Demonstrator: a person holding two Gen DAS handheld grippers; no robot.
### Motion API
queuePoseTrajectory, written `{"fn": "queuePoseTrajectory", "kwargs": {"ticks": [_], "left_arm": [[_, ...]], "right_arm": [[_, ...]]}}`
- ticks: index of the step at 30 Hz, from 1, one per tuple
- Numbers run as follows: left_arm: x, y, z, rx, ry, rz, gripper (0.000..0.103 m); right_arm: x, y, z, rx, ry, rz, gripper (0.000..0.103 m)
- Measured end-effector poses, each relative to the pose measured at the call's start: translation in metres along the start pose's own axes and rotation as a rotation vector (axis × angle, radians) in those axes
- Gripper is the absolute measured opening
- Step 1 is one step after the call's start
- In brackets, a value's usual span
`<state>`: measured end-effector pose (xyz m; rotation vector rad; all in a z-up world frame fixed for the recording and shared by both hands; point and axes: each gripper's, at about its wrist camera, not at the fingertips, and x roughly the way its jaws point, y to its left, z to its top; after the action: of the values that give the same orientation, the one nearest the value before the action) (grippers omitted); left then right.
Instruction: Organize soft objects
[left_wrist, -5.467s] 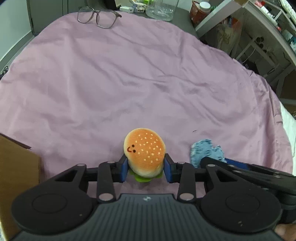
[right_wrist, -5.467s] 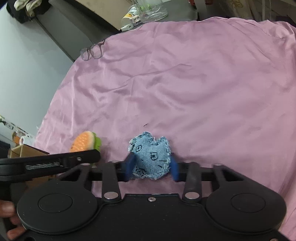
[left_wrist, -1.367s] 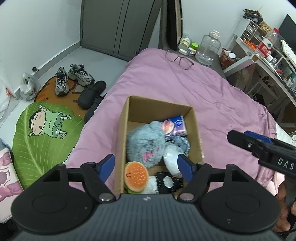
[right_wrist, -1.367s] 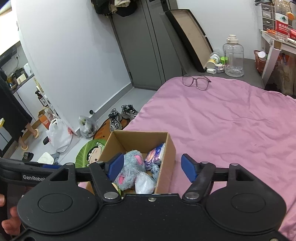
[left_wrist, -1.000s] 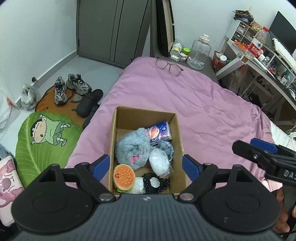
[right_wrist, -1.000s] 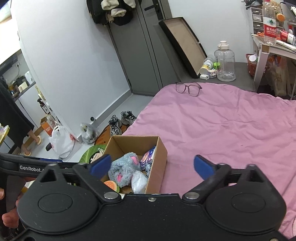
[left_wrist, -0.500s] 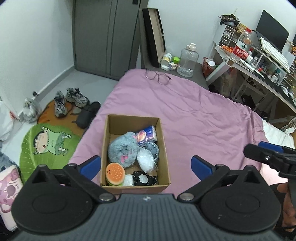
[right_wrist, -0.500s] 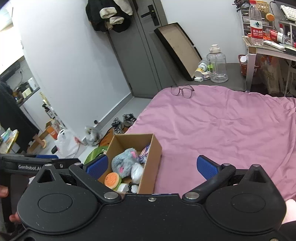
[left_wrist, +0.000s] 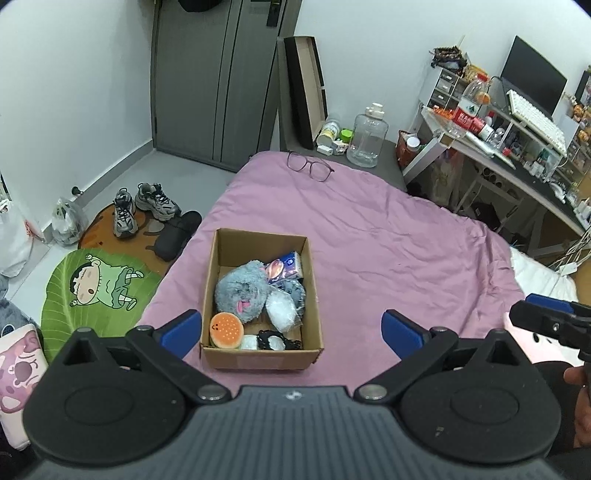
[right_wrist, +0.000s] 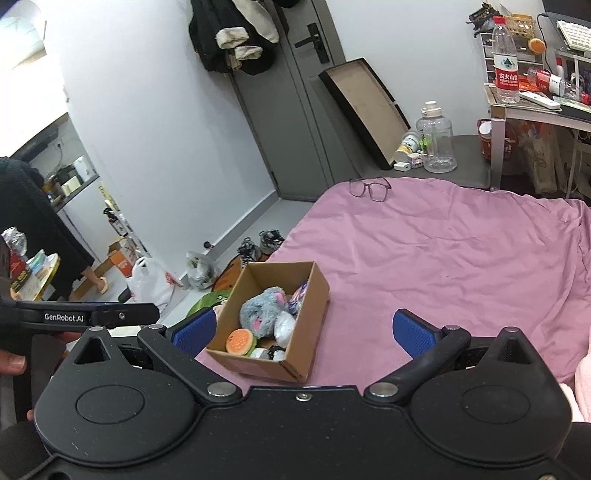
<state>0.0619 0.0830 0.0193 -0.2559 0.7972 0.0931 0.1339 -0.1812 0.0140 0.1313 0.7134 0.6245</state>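
A pair of thin-framed dark eyeglasses (left_wrist: 309, 170) lies at the far edge of the pink bed cover (left_wrist: 388, 236). Beyond it a clear plastic water jug (left_wrist: 370, 141) stands on a grey ledge. On the floor, grey sneakers (left_wrist: 142, 205) sit beside a green leaf-shaped cartoon mat (left_wrist: 98, 290). A cluttered white table (left_wrist: 491, 147) stands at right.

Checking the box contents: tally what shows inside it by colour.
In the cardboard box:
Grey: 2, fluffy plush, small plush
Orange: 1, burger plush
White: 2, bag, piece
Blue: 1, packet
Black-and-white: 1, toy
Total: 7
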Motion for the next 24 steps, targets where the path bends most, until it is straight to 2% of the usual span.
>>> {"fn": "queuePoseTrajectory", "kwargs": {"ticks": [8, 14, 18, 24], "left_arm": [[-0.024, -0.018, -0.021, 0.008, -0.041, -0.005, 0.103], [-0.037, -0.028, -0.032, 0.003, -0.095, 0.018, 0.103], [-0.043, -0.03, -0.035, -0.012, -0.111, 0.022, 0.103], [-0.053, -0.033, -0.042, -0.051, -0.124, -0.018, 0.103]], "right_arm": [[-0.022, -0.005, -0.009, 0.008, -0.006, 0.01, 0.103], [-0.034, -0.005, -0.015, 0.009, -0.014, 0.016, 0.103], [-0.041, -0.007, -0.018, 0.008, -0.022, -0.004, 0.103], [-0.049, -0.013, -0.024, 0.018, -0.026, -0.001, 0.103]]}}
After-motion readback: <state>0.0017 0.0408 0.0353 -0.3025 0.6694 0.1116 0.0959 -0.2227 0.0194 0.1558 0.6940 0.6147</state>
